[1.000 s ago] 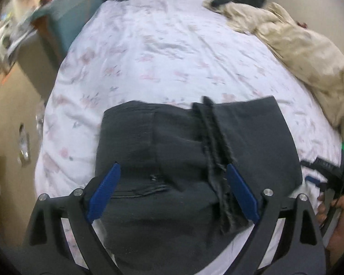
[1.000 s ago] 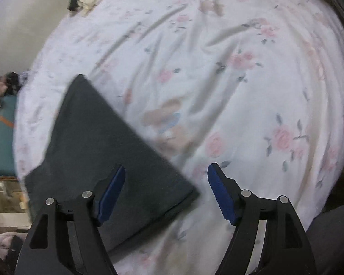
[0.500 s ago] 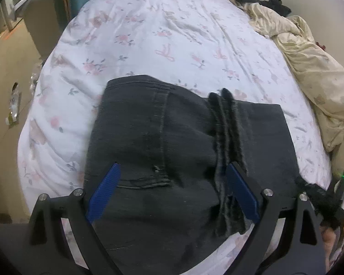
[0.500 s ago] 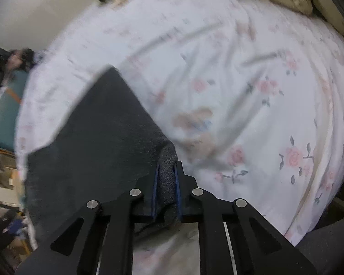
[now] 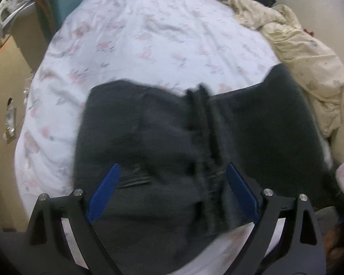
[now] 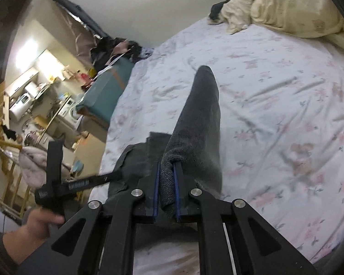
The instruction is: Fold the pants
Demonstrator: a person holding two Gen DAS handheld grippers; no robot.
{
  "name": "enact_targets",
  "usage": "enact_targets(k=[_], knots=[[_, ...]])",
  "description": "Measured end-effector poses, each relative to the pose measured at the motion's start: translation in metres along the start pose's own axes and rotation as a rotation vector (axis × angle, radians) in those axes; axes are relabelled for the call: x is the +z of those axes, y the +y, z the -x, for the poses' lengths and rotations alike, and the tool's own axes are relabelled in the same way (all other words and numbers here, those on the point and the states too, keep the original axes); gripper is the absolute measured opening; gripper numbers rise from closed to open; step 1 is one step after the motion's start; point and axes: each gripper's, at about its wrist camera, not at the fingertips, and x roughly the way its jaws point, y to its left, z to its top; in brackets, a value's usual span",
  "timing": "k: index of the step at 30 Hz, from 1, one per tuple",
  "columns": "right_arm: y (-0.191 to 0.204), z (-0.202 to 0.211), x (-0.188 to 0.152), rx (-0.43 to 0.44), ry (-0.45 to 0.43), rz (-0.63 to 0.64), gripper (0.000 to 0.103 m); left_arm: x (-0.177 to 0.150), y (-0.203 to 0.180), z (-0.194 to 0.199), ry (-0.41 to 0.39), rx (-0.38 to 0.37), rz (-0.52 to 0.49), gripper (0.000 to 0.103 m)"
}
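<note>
Pants (image 5: 195,151) lying partly folded on bed (image 5: 149,34), filling lower centre of left view; right-hand flap rising off sheet. Dark denim, thick and floppy, layers likely sliding: you're wanting doubled edge, not single ply. Right tool (image 6: 167,183) pinching bunched corner between nearly closed fingers. Left tool (image 5: 172,190) hovering wide apart over fabric, gripping nothing. Cream duvet (image 5: 305,52) bunching upper right.
</note>
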Motion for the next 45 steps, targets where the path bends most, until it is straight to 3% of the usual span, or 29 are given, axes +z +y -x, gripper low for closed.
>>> enact_targets(k=[6,12,14,16,18,20,24,28,30,32,35,39,45], knots=[[0.006,-0.008,-0.005,0.037,0.033,0.013,0.011,0.041,-0.08,-0.005,0.012,-0.104,-0.064,0.091],[0.008,-0.003,-0.01,0.054,0.04,0.014,0.011,0.063,-0.134,-0.029,0.146,-0.183,-0.092,0.091],[0.011,-0.002,-0.013,0.069,0.042,0.029,0.011,0.061,-0.149,-0.044,0.224,-0.154,-0.137,0.089],[0.018,-0.004,-0.015,0.077,0.055,0.059,0.011,0.057,-0.159,-0.049,0.252,-0.163,-0.175,0.077],[0.021,-0.008,-0.018,0.085,0.074,0.073,0.011,0.05,-0.167,-0.049,0.261,-0.157,-0.246,0.043],[0.024,-0.01,-0.02,0.089,0.085,0.078,0.011,0.044,-0.17,-0.048,0.241,-0.089,-0.312,0.018],[0.022,-0.012,-0.021,0.1,0.095,0.052,0.012,0.043,-0.159,-0.04,0.202,-0.056,-0.341,0.006],[0.025,-0.005,-0.016,0.193,0.095,0.015,0.022,0.052,-0.131,-0.028,0.179,-0.045,-0.274,0.006],[0.019,0.006,-0.013,0.227,0.06,-0.028,0.034,0.055,-0.119,-0.018,0.168,-0.051,-0.235,0.005],[0.009,0.023,-0.007,0.176,-0.029,-0.062,0.039,0.058,-0.112,-0.005,0.158,-0.069,-0.202,0.005],[-0.032,0.034,0.003,0.161,-0.112,-0.261,0.039,0.058,-0.102,0.023,0.122,-0.066,-0.22,0.005],[-0.064,0.02,-0.005,0.124,-0.092,-0.456,0.039,0.055,-0.063,0.055,0.091,-0.058,-0.185,0.005],[-0.072,-0.006,-0.013,0.074,-0.014,-0.515,0.039,0.04,0.01,0.067,0.098,-0.023,-0.123,0.006]])
